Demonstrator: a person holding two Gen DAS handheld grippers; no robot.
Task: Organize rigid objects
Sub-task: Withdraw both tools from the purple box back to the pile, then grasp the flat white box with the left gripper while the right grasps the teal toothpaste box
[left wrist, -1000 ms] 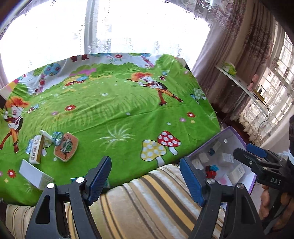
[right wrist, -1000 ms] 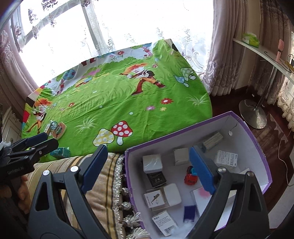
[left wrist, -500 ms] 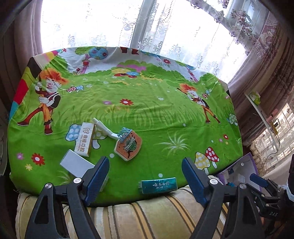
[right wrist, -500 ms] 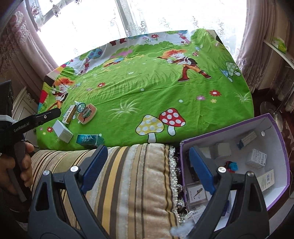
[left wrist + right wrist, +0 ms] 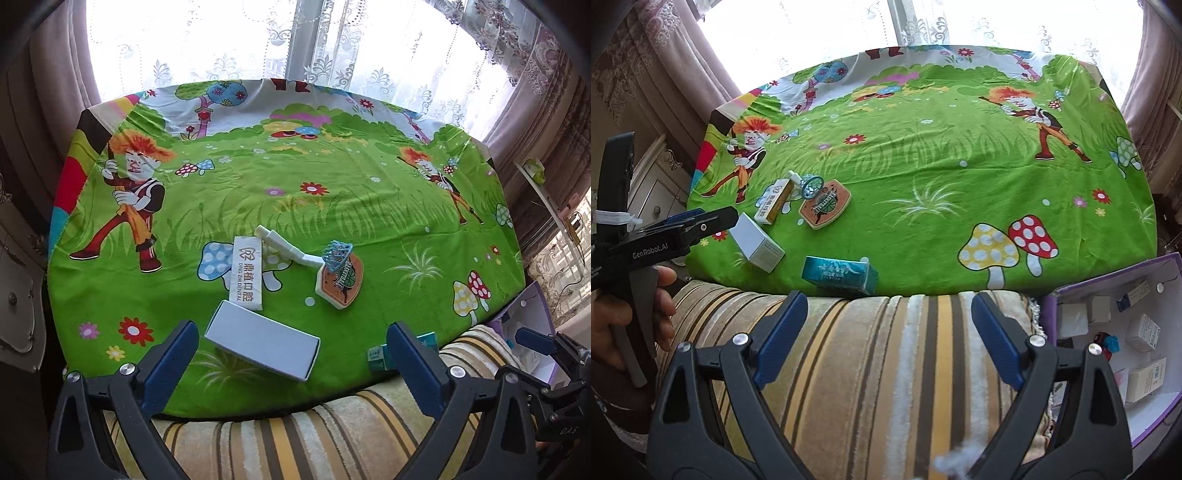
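Hovering above the near edge of the green cartoon-print cloth (image 5: 332,184): left gripper (image 5: 291,354), jaws spread wide after just having been opening, nothing pressed between the pads. Lying in the gap between the blue fingers (image 5: 173,354), but clear of both: a plain white box (image 5: 262,347), turned at an angle on the cloth. Just beyond it, end nearly touching: a long white carton printed "DING ZHI DENTAL" (image 5: 246,273). Leaning across the far end of that carton: a white plastic handle with a small blue net (image 5: 295,249), its net end resting over an orange-and-green badge-shaped block (image 5: 340,280). Sitting at the cloth's near edge, partly hidden behind the right-hand finger in the left wrist view: a teal box (image 5: 840,275).

Held over the striped cushion (image 5: 886,369): right gripper (image 5: 886,332), jaws likewise wide apart and empty (only cushion fabric visible between the pads). Standing beside the cushion at the right: a purple storage box (image 5: 1108,291) with a white interior, containing several small white cartons, a red-and-blue toy and other small items too small to identify. Visible at the left edge of the right wrist view: a hand (image 5: 613,332) around the left gripper's handle.
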